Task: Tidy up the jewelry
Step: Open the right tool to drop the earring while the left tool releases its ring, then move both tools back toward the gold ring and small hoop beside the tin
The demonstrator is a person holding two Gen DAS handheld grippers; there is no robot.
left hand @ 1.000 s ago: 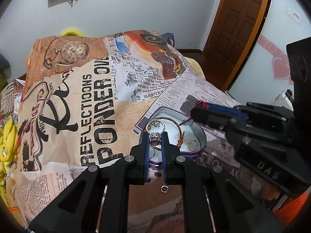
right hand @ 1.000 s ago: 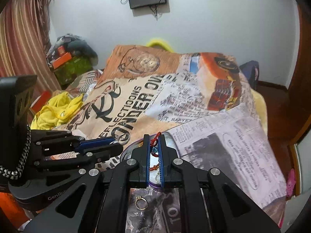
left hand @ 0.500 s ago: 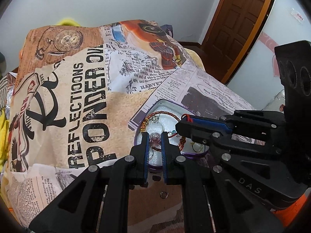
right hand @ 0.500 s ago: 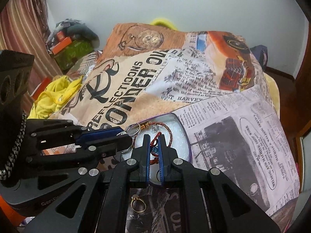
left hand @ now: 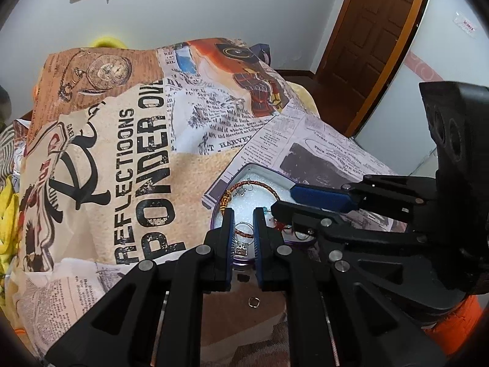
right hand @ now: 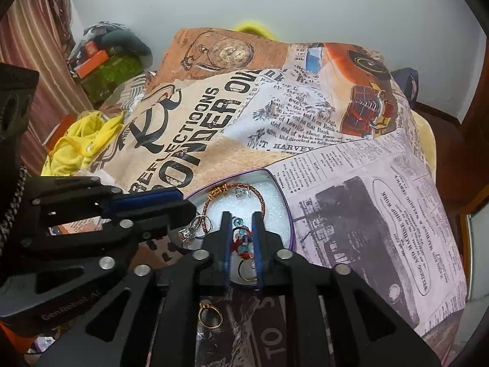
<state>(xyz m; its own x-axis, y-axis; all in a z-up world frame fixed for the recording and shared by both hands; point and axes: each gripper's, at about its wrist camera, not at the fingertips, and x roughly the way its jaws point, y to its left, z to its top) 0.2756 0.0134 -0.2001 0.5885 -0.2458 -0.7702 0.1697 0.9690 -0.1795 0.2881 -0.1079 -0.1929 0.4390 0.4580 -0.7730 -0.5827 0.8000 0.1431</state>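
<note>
A heart-shaped tin (left hand: 259, 168) (right hand: 275, 180) with a white lining lies on the printed bedspread. A braided red and gold bracelet (left hand: 259, 183) (right hand: 262, 197) lies in it. My left gripper (left hand: 243, 217) hangs over the tin's near edge, jaws slightly parted, with a silver stone ring (left hand: 241, 247) (right hand: 188, 232) between them. My right gripper (right hand: 241, 223) is over the tin, jaws slightly parted around a red cord bracelet with blue beads (right hand: 241, 238). A gold ring (right hand: 210, 315) lies on the bedspread under the right gripper. A small metal ring (left hand: 253, 302) lies below the left one.
The bedspread (left hand: 137, 153) covers the whole bed. Yellow cloth (right hand: 82, 140) and boxes (right hand: 94, 61) lie at the left side. A wooden door (left hand: 376, 30) stands at the back right. The two grippers are close together over the tin.
Both grippers have come down over the tin and their jaws have opened a little. The silver ring and the beaded bracelet now sit loosely between the jaws.
</note>
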